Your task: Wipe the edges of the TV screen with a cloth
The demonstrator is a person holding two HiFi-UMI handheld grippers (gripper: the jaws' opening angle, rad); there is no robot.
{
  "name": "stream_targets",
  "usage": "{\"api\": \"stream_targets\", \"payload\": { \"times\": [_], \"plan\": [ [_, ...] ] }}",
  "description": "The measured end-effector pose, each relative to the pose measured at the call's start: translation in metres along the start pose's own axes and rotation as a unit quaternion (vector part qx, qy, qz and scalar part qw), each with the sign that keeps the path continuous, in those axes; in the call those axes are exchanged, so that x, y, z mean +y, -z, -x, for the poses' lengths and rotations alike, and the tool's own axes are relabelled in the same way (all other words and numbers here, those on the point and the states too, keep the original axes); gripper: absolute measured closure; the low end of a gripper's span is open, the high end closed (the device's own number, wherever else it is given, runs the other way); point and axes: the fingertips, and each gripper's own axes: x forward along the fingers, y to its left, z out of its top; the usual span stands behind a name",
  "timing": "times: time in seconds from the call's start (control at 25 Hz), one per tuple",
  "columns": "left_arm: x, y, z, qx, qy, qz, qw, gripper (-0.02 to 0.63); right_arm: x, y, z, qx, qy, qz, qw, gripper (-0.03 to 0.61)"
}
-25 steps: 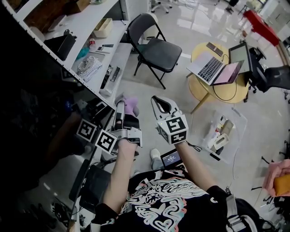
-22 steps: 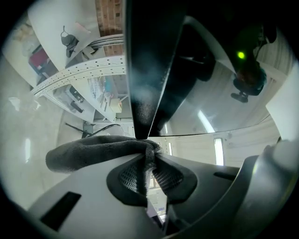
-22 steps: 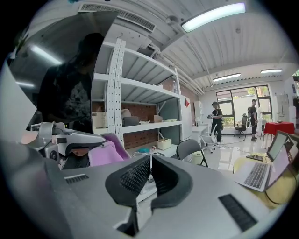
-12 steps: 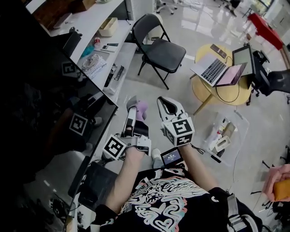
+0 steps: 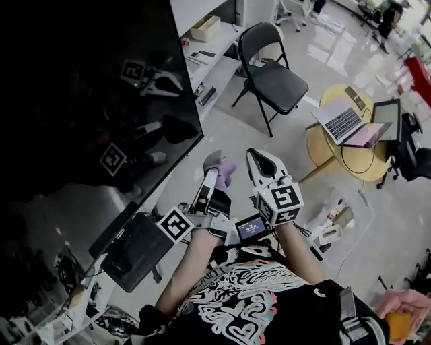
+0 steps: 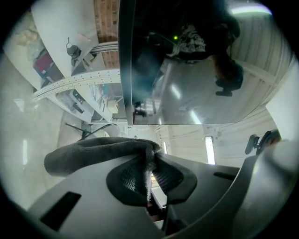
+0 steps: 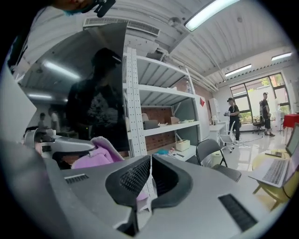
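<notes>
a white shelf (image 5: 187,12) carries a beige box (image 5: 205,28); a round table (image 5: 323,151) bears an open laptop (image 5: 345,123).

**Lilac Cloth Held Beside Dark TV Screen**

A person holds two grippers side by side, just off the near right corner of a dark TV screen (image 5: 87,101) that fills the left. The left gripper (image 5: 213,164) carries a lilac cloth (image 5: 227,172) at its tip, with the right gripper (image 5: 261,162) close beside it. Farther right stand a black folding chair (image 5: 276,79) and a round table (image 5: 323,151) bearing an open laptop (image 5: 340,122).
</notes>
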Motion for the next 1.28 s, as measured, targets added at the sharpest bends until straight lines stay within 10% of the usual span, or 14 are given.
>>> {"api": "stream_targets", "payload": {
  "times": [0.8,1.28],
  "plan": [
    [-0.082,0.016,0.218,-0.133,0.051,-0.031,0.9893,0.574,0.164,0.031,0.127,0.019,-0.134,0.034,0.990,0.545],
    [-0.122,0.046,0.263,-0.156,0.081,-0.057,0.9827,0.574,0.175,0.007,0.200,-0.017,-0.147,0.014,0.989,0.544]
  ]
}}
